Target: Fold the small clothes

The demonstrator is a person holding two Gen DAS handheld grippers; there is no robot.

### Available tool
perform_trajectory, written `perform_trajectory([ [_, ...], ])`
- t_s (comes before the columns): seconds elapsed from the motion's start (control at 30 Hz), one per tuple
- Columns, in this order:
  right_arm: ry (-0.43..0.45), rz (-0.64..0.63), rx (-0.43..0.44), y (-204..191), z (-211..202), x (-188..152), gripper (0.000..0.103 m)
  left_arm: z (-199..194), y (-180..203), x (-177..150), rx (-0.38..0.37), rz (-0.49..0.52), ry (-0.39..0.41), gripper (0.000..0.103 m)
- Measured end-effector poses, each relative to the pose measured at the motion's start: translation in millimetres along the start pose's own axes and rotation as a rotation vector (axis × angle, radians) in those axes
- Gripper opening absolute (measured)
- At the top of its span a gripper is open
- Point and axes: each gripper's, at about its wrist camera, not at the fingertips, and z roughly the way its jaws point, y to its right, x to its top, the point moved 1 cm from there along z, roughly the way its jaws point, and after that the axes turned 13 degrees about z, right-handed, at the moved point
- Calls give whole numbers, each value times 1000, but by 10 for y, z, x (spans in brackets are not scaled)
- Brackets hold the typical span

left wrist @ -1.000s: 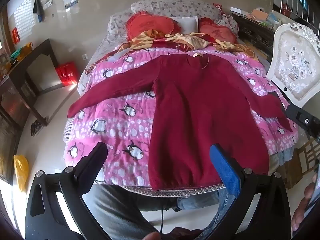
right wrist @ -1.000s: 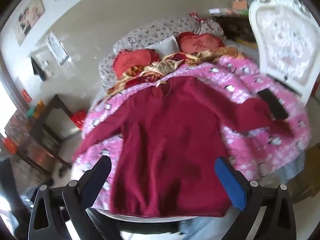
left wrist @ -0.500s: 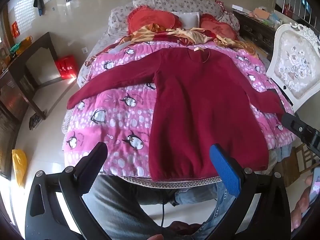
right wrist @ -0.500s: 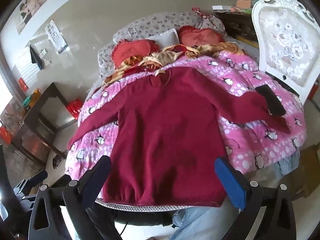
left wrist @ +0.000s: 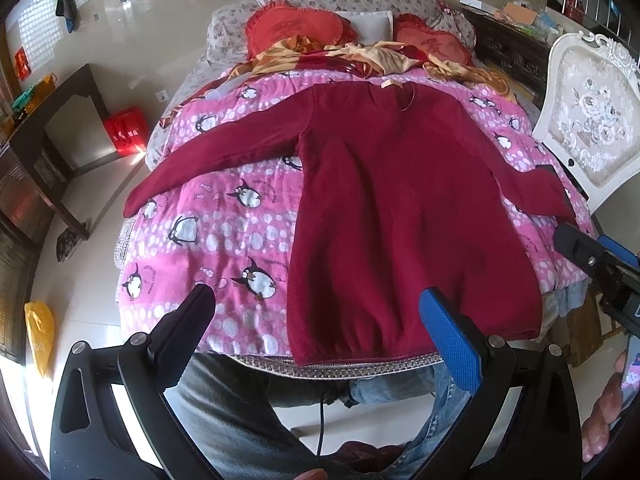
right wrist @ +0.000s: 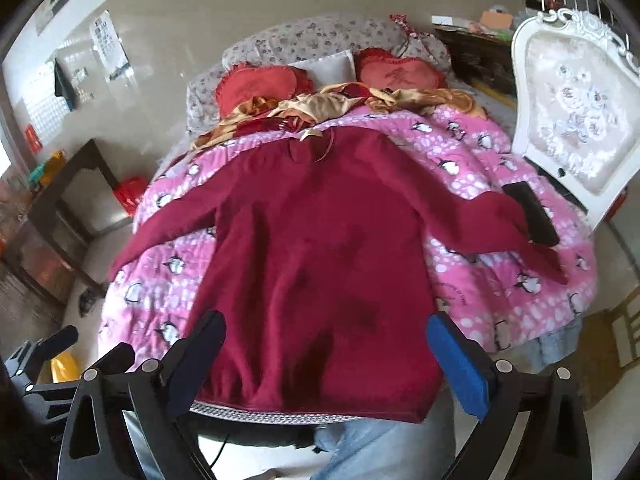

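A dark red long-sleeved sweater (left wrist: 400, 216) lies flat on the pink penguin quilt (left wrist: 224, 240), hem toward me, both sleeves spread out to the sides. It also shows in the right wrist view (right wrist: 320, 264). My left gripper (left wrist: 316, 320) is open and empty, held above the hem at the bed's near edge. My right gripper (right wrist: 324, 344) is open and empty, also above the hem. The right gripper shows at the right edge of the left wrist view (left wrist: 600, 260).
A black phone (right wrist: 530, 214) lies on the right sleeve end. Red pillows (left wrist: 296, 32) and a gold cloth (left wrist: 360, 56) lie at the bed's head. A white ornate chair (left wrist: 588, 120) stands right of the bed; a dark table (left wrist: 52, 120) stands left. My legs are below.
Both grippers have drawn back and down slightly, so the sweater sits higher and farther in both views. The sweater has not moved.
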Motion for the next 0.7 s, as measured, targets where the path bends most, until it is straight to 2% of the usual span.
perform_trajectory([
  [0.2,7,9,-31,48,69,52,100,130,19,55,-11,11,-20,102],
  [0.4,-60,69,27,186,274,115,99,332,76,177,-26,32,-43,102],
  [0.47,-74,100,51,287,351,138,95,390,111,243,-35,39,-43,102],
  [0.5,-79,106,63,310,373,156,86,419,136,278,-40,44,-41,102],
  [0.57,-84,138,61,414,432,193,75,482,196,351,-48,61,-39,102],
  [0.7,-83,246,19,711,580,281,75,651,404,516,-77,102,-42,102],
])
